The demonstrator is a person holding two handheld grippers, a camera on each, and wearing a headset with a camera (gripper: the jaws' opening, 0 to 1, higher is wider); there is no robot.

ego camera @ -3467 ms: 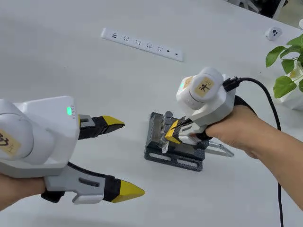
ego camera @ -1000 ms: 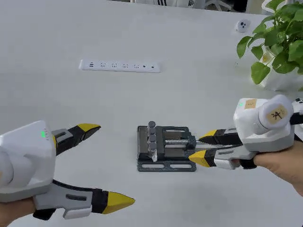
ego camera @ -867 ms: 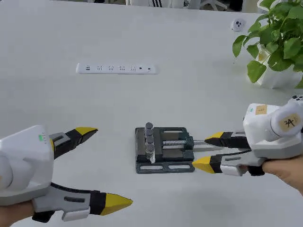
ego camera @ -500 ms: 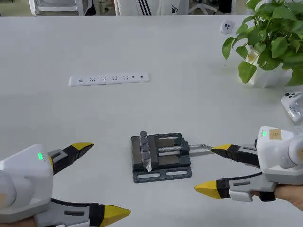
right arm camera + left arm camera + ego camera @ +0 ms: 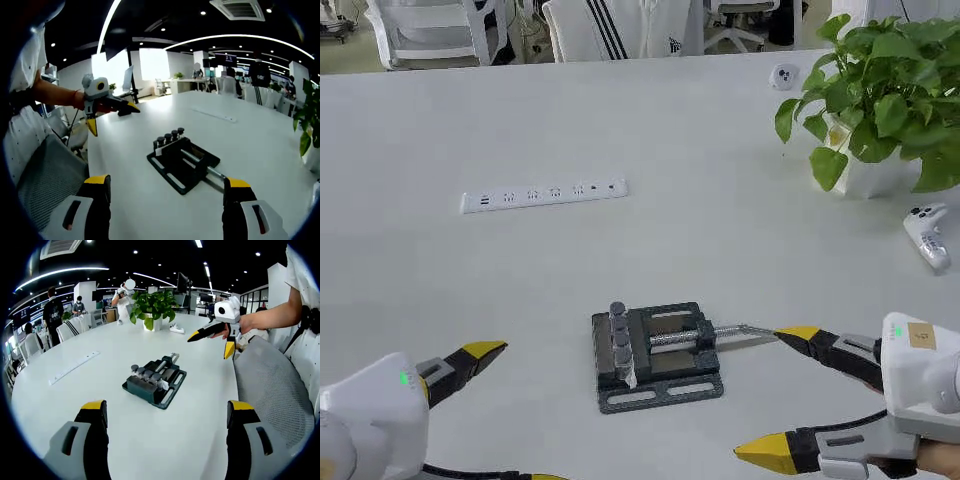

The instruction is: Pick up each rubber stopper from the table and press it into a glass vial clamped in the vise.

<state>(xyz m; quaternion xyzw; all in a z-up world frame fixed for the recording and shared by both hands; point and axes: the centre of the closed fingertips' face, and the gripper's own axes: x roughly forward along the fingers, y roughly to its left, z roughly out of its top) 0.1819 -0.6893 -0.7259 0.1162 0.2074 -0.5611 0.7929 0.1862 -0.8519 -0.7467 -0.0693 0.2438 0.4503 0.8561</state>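
Observation:
A dark vise (image 5: pixel 665 360) sits on the white table (image 5: pixel 650 250) with its screw handle pointing right. Several glass vials (image 5: pixel 618 340) stand in a row in its left end, each capped with a dark stopper. My left gripper (image 5: pixel 515 412) is at the bottom left, open and holding nothing, well short of the vise. My right gripper (image 5: pixel 770 394) is at the bottom right, open wide and holding nothing, its upper tip just beyond the handle's end. The vise (image 5: pixel 155 382) lies ahead of the left gripper (image 5: pixel 166 407), with the right gripper (image 5: pixel 210 345) beyond. The vise (image 5: pixel 182 162) also faces the right gripper (image 5: pixel 166 181).
A white power strip (image 5: pixel 542 193) lies behind the vise. A potted plant (image 5: pixel 880 100) stands at the back right, with a white controller (image 5: pixel 925 230) beside it and a small round white device (image 5: pixel 783 77) farther back. Chairs line the far edge. A grey mesh chair (image 5: pixel 270 390) is close by.
My right gripper has drawn back from the vials to the right and opened wide. My left gripper has pulled back towards me. The head camera has tilted up.

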